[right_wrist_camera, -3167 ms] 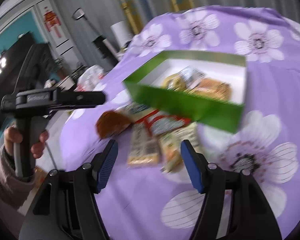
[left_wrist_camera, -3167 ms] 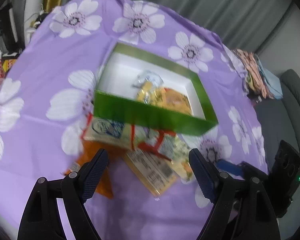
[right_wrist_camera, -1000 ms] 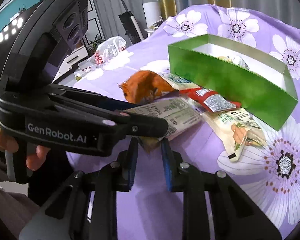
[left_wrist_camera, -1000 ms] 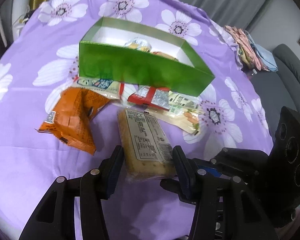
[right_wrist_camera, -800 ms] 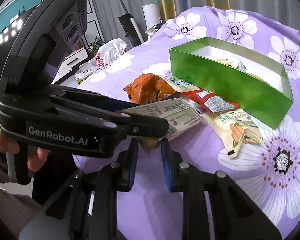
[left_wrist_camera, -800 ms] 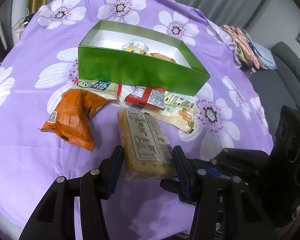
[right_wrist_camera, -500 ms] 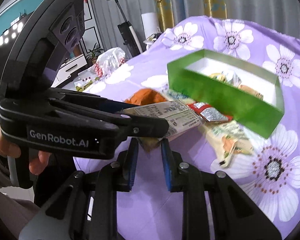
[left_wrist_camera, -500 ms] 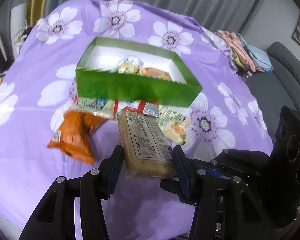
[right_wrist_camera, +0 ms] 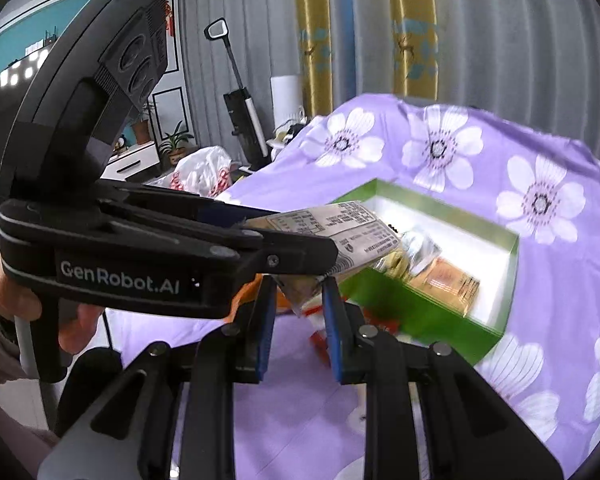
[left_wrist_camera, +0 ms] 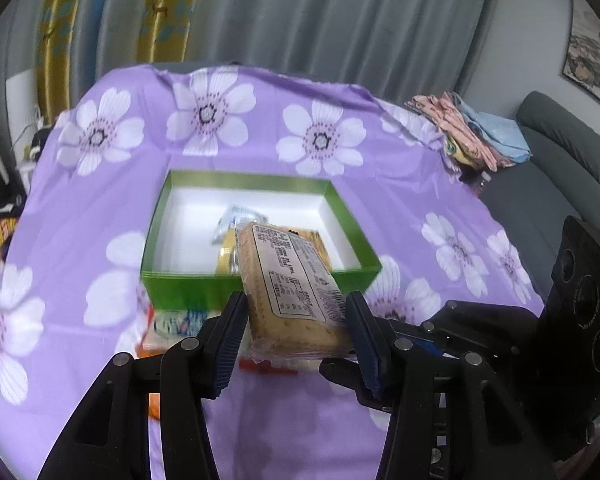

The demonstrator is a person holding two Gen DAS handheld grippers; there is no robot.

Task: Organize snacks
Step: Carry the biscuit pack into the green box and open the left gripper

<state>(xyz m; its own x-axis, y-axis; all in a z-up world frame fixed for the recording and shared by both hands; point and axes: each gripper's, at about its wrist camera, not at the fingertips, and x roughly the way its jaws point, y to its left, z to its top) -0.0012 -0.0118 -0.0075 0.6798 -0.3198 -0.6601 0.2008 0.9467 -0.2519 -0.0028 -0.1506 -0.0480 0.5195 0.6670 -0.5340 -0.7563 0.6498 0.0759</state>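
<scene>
My left gripper [left_wrist_camera: 294, 330] is shut on a clear-wrapped cracker packet [left_wrist_camera: 292, 288] and holds it in the air, in front of a green box [left_wrist_camera: 256, 280] with a white inside. The box holds a few wrapped snacks [left_wrist_camera: 236, 224]. In the right wrist view the cracker packet [right_wrist_camera: 332, 228] sticks out past the left gripper's body toward the green box [right_wrist_camera: 420, 312]. My right gripper [right_wrist_camera: 298, 312] is shut on the near end of the same packet, its pads [right_wrist_camera: 266, 320] pressing the wrapper edge.
A purple flowered cloth [left_wrist_camera: 380, 168] covers the table. Loose snack packets [left_wrist_camera: 172, 320] lie on it in front of the box. A grey sofa with folded clothes [left_wrist_camera: 476, 136] stands to the right. A white plastic bag [right_wrist_camera: 200, 172] and a vacuum [right_wrist_camera: 240, 112] stand beyond the table's left edge.
Both grippers have lifted the cracker packet off the cloth and carried it up toward the green box. The other packets stay on the cloth.
</scene>
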